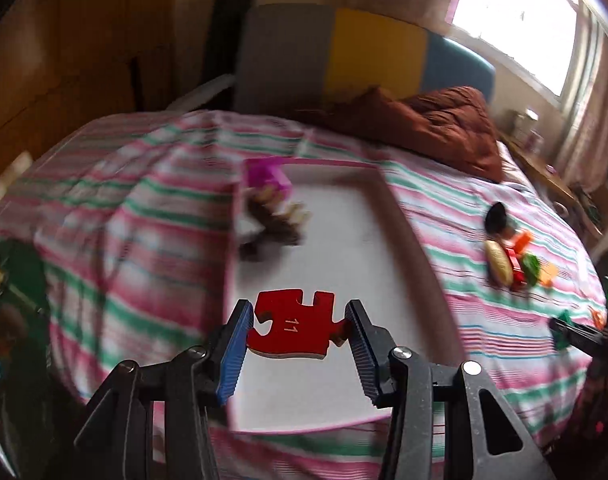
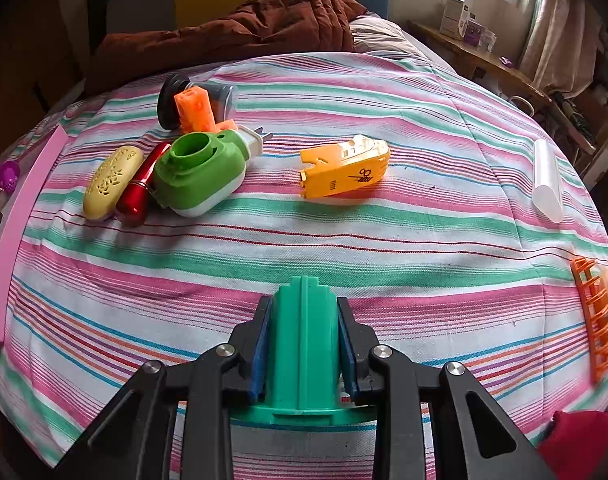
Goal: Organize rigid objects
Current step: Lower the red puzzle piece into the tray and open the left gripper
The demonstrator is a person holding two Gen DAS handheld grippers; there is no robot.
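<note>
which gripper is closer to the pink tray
Left. The left hand-held gripper holds the red puzzle piece over the pink tray; the right hand-held gripper is off beside it.

Left gripper [image 1: 299, 326] closed on red puzzle piece [image 1: 293, 328], held above pink-rimmed tray [image 1: 388, 200].

The piece, marked "11", is clamped edge to edge between the two ribbed blue pads [image 1: 233, 354], both jaws being pressed against its sides. Directly ahead of the jaws, at the tray's far end, a blurred cluster of purple and brown items [image 1: 269, 208] is seen. Ahead and to the right of the jaws, off the tray on the striped bedcover [image 1: 135, 208], a group of small objects [image 1: 512, 256] in yellow, red, green, orange and black is gathered. Far ahead, a brown quilt [image 1: 436, 124] is heaped.
</note>
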